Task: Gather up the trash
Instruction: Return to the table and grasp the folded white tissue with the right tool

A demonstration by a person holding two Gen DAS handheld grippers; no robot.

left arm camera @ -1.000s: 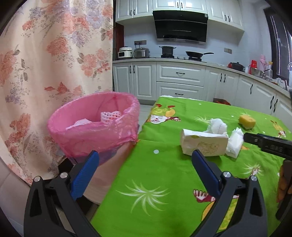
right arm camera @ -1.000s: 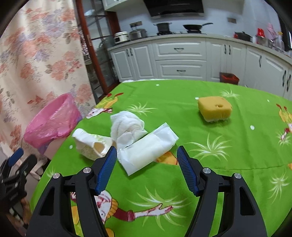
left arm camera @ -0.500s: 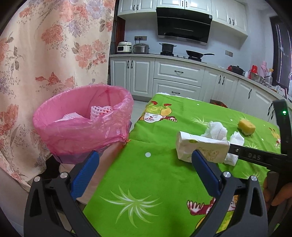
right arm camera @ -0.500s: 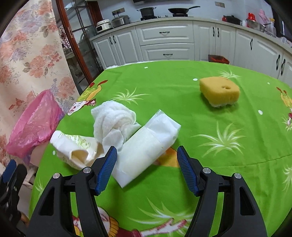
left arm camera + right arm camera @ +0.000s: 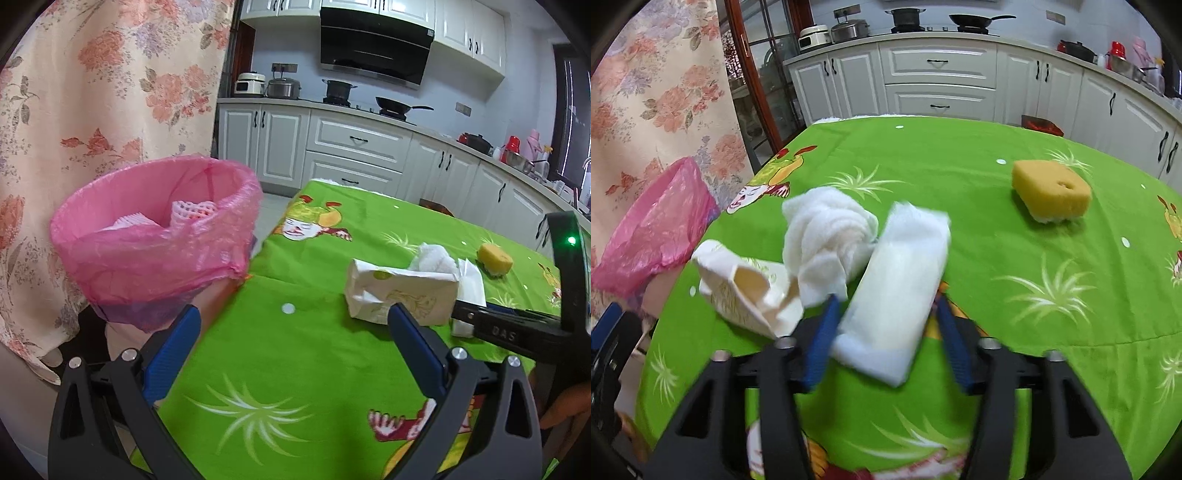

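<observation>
- Between the blue pads of the right gripper (image 5: 884,334): one flat white tissue pack (image 5: 899,284), lying lengthwise along the fingers. The jaws have just been closing on it and stand narrow; the left pad touches the pack's edge, the right pad sits just beside it, and the blur leaves full contact on that side unclear. Advice: finish the squeeze across the narrow width near the close end, and confirm both pads bite before lifting, since the soft wrapper may crumple and slip.
- Just beside, on the left: a crumpled white cloth or paper wad (image 5: 827,236), touching the pack's far left edge. Advice: lift straight up first so that the wad is not dragged along.
- Further left: an opened, torn tissue packet (image 5: 746,286), cream with a green print, resting against the wad. Likely a later pick.
- Well apart, on the far right: a yellow sponge (image 5: 1051,192), alone on the green tablecloth (image 5: 960,155).
- Off the table's left edge: a bin with a pink liner (image 5: 155,236), already holding white foam netting and paper; the mouth faces up and is unobstructed.
- Near the bin: the left gripper (image 5: 295,350), jaws wide, holding nothing, hovering over the table corner. Advice: keep it clear of the carry path to the bin.
</observation>
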